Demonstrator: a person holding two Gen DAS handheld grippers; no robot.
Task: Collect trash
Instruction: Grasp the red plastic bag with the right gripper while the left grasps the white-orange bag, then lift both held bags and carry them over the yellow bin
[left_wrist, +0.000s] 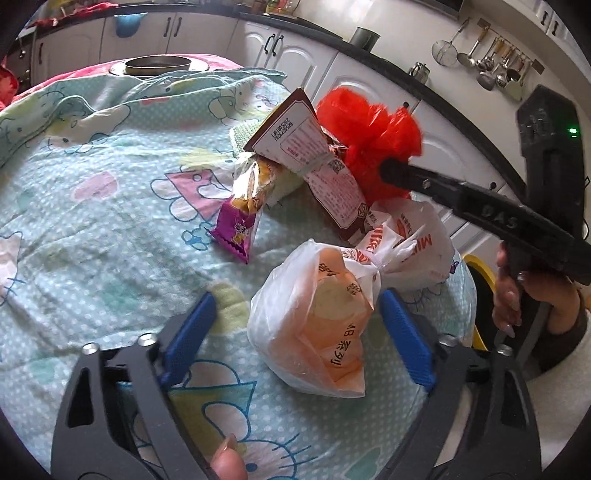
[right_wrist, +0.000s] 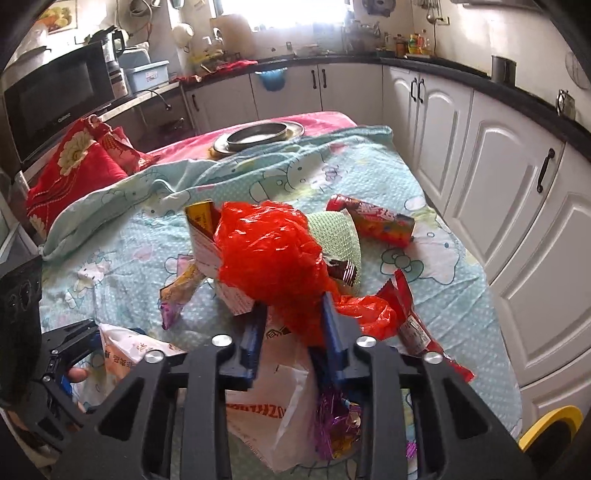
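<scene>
Trash lies in a heap on the table under a pale-blue cartoon cloth (left_wrist: 92, 221). A knotted white plastic bag (left_wrist: 314, 317) with orange contents sits between the blue fingers of my left gripper (left_wrist: 295, 325). The jaws are wide; the left pad stands clear of the bag. My right gripper (right_wrist: 293, 317) is shut on a crumpled red plastic bag (right_wrist: 269, 254), also seen from the left wrist as the red bag (left_wrist: 365, 136) pinched by a black finger (left_wrist: 402, 173). A brown-and-white packet (left_wrist: 306, 155) and a purple snack wrapper (left_wrist: 240, 218) lean beside it.
A red tube (right_wrist: 373, 221), a red wrapper (right_wrist: 417, 321), a green cloth (right_wrist: 340, 236) and a flat white bag (right_wrist: 273, 398) lie around the heap. A metal dish (right_wrist: 258, 134) sits at the far end, a red cushion (right_wrist: 74, 166) at left, white cabinets (right_wrist: 498, 166) at right.
</scene>
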